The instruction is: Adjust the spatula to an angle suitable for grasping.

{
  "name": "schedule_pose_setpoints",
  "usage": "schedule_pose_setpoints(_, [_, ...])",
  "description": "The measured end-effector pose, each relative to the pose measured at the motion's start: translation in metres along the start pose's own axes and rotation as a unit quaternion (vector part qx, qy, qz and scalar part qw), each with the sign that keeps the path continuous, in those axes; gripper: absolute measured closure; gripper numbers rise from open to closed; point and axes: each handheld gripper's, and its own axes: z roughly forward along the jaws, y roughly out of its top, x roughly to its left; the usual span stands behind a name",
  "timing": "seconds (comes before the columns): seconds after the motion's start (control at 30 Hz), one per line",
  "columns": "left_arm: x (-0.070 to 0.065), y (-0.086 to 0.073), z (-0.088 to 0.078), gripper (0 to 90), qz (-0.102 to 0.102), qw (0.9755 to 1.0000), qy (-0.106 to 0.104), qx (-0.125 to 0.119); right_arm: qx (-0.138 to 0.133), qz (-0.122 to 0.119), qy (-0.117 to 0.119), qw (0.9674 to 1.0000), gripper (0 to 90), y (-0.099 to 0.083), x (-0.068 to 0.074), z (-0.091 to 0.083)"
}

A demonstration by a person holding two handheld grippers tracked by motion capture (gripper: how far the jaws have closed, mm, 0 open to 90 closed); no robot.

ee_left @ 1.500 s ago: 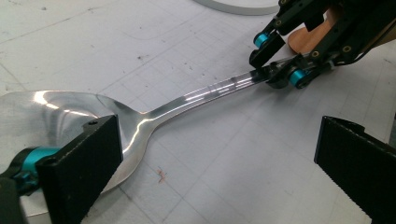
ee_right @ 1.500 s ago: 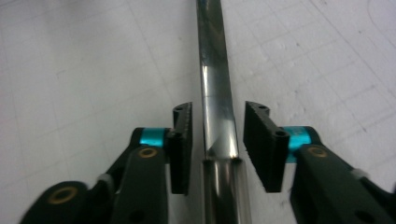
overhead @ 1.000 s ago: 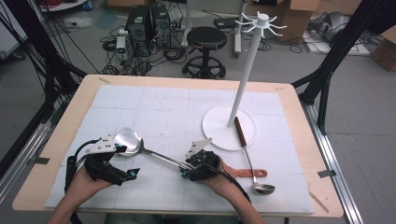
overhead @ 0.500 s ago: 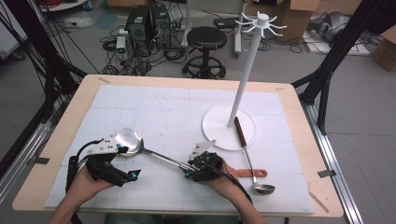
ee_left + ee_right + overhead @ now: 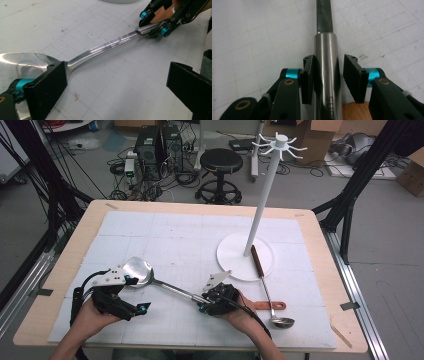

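A long steel spoon [image 5: 150,279] lies flat on the white mat, its bowl to the left and its tubular handle [image 5: 325,50] running right. My left gripper [image 5: 136,294] stands wide open just in front of the bowl; in the left gripper view [image 5: 117,77] one pad overlaps the bowl's edge and the other is far off the handle [image 5: 107,46]. My right gripper [image 5: 204,301] straddles the handle's end [image 5: 329,72]. Its jaws have just been closing. One pad lies against the tube, and a narrow gap remains at the other pad.
A white hook stand [image 5: 262,195] rises from a round base [image 5: 231,256] at the right. A ladle with a brown handle [image 5: 264,282] leans off that base. An orange utensil handle [image 5: 270,306] lies beside my right hand. The table's front edge is close behind both hands.
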Motion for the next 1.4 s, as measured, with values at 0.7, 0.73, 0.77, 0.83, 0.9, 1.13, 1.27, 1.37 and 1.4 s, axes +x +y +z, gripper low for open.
schedule_pose_setpoints(0.7, [-0.001,0.001,0.001,15.6,0.008,0.9996,-0.028,0.000,-0.003,-0.006,0.000,1.0000,68.1,-0.001,0.003,-0.001])
schedule_pose_setpoints(0.73, [-0.001,0.001,0.001,16.5,0.009,0.9995,-0.029,0.001,-0.002,-0.007,0.000,1.0000,68.1,0.000,0.004,-0.001])
schedule_pose_setpoints(0.77, [-0.001,0.001,0.001,17.3,0.008,0.9995,-0.031,0.001,0.000,-0.008,-0.001,1.0000,68.1,0.000,0.005,-0.001])
schedule_pose_setpoints(0.83, [-0.001,0.001,0.002,19.0,0.011,0.9993,-0.036,0.002,-0.002,-0.007,0.001,1.0000,68.1,0.001,0.006,-0.002])
schedule_pose_setpoints(0.9, [-0.002,0.002,0.002,20.9,0.012,0.9991,-0.041,0.003,-0.004,-0.008,0.002,1.0000,68.1,0.001,0.005,-0.004])
schedule_pose_setpoints(1.13, [-0.006,0.006,0.006,24.3,0.021,0.9983,-0.054,0.005,-0.005,-0.018,0.007,0.9998,68.0,0.004,0.006,-0.010])
schedule_pose_setpoints(1.27, [-0.007,0.008,0.009,25.8,0.023,0.9978,-0.062,0.003,-0.004,-0.018,0.015,0.9997,68.0,0.004,0.007,-0.012])
schedule_pose_setpoints(1.37, [-0.007,0.009,0.011,27.0,0.024,0.9976,-0.064,0.004,0.000,-0.021,0.017,0.9996,68.0,0.003,0.007,-0.012])
schedule_pose_setpoints(1.4, [-0.007,0.011,0.012,27.1,0.023,0.9974,-0.069,0.004,0.007,-0.023,0.019,0.9995,68.0,0.004,0.009,-0.012])
